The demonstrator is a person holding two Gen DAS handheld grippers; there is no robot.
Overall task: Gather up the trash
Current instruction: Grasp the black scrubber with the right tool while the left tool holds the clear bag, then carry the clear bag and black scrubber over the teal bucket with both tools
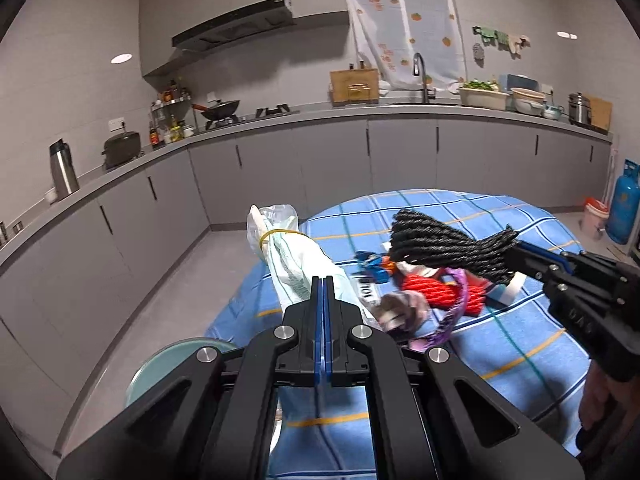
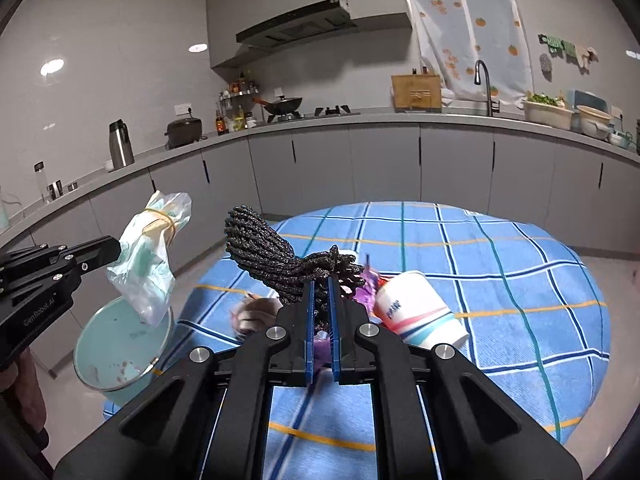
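My left gripper (image 1: 322, 280) is shut on a pale plastic bag (image 1: 296, 260) tied with a yellow rubber band, held in the air; in the right wrist view the bag (image 2: 148, 256) hangs over a light green bin (image 2: 120, 344) beside the table. My right gripper (image 2: 321, 280) is shut on a bundle of black rope (image 2: 276, 256), lifted above the table; the rope (image 1: 448, 244) also shows in the left wrist view. On the blue checked tablecloth (image 2: 500, 280) lie a paper cup (image 2: 416, 312), a red rope bundle (image 1: 436, 292), purple scraps (image 1: 452, 320) and a blue wrapper (image 1: 372, 266).
The round table stands in a kitchen with grey cabinets (image 1: 320, 160) and a counter behind it. A blue gas cylinder (image 1: 622, 204) and a small bucket (image 1: 594, 216) stand on the floor at far right. The bin's rim (image 1: 168, 364) sits low left of the table.
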